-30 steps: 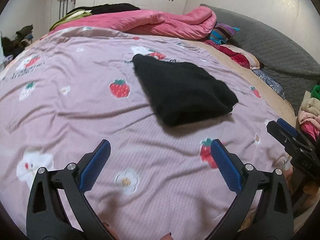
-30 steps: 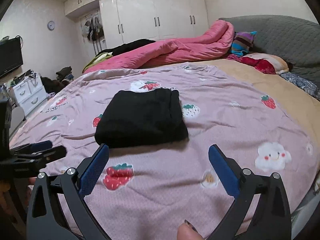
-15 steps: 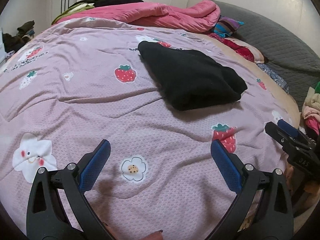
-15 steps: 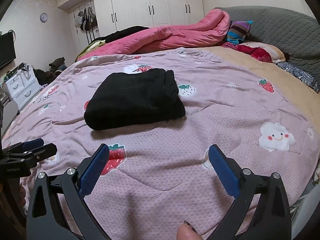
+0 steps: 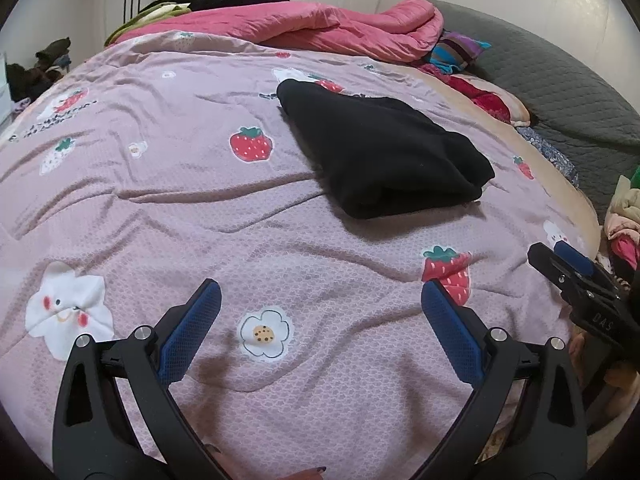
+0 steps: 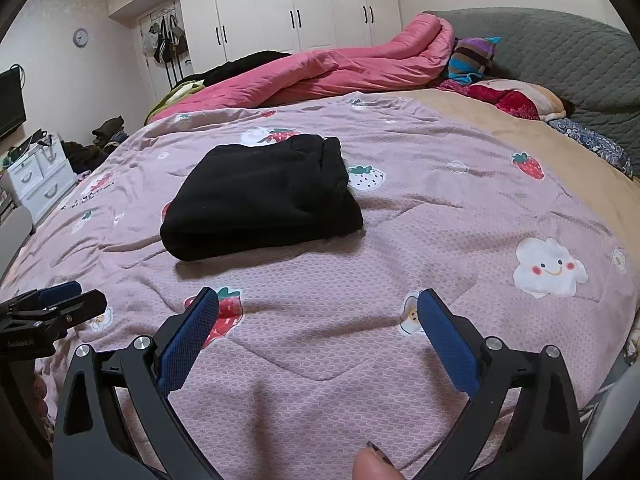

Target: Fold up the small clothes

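Near the middle of the right wrist view, slightly left of centre, a folded black garment (image 6: 260,200) is lying flat on the pink strawberry-print bedspread (image 6: 440,208), its thick folded edge facing the camera. Seen from the left wrist view, the same black garment (image 5: 384,156) is sitting in the upper centre-right of the frame, with nothing touching it.

At the bottom of the left wrist view, the left gripper (image 5: 320,320) is hanging over the bedspread (image 5: 160,200) with its blue-padded fingers (image 5: 190,334) spread wide and nothing between them; a printed flower is showing in the gap. That gripper is also poking into the lower left edge of the right wrist view (image 6: 52,308).

Along the bottom of the right wrist view, the right gripper (image 6: 318,328) is likewise gaping, its blue pads (image 6: 448,344) wide apart over bare bedspread and holding nothing. It is appearing again at the right edge of the left wrist view (image 5: 576,272). Both grippers are staying well short of the garment, on the near side of it.

Across the upper part of both views, a rumpled pink quilt (image 6: 320,76) is lying along the far side of the bed, with a grey padded headboard (image 6: 560,56) curving down the right. White wardrobe doors (image 6: 296,4) are filling the top of the right wrist view.
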`<state>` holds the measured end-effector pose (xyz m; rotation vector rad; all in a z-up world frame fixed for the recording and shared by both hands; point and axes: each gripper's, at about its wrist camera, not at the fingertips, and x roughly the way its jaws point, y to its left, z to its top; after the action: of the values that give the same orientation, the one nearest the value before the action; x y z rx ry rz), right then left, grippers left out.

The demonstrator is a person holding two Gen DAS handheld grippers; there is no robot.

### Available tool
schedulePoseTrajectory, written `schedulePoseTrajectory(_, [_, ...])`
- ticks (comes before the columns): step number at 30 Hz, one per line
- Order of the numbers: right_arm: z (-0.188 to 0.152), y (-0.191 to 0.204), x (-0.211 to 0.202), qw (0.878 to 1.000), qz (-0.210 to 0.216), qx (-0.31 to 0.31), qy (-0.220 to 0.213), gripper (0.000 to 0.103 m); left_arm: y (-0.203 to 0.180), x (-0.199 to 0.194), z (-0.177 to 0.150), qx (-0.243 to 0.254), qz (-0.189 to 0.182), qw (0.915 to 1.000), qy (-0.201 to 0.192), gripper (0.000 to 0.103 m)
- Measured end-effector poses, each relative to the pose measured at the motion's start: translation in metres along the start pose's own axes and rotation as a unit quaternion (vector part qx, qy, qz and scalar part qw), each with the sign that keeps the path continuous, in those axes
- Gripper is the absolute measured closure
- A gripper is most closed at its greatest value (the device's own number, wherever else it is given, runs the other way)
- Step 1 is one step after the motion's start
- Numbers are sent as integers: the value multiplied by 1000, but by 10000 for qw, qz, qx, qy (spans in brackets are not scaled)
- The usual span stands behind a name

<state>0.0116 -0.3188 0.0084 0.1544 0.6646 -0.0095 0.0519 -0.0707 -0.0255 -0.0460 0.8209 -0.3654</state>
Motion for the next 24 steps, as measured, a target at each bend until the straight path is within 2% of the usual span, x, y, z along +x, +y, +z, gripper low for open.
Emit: schedulePoseTrajectory(24, [-1, 5, 3, 9999, -57, -107, 66, 4, -1, -2, 1, 67, 100, 9999, -57, 9])
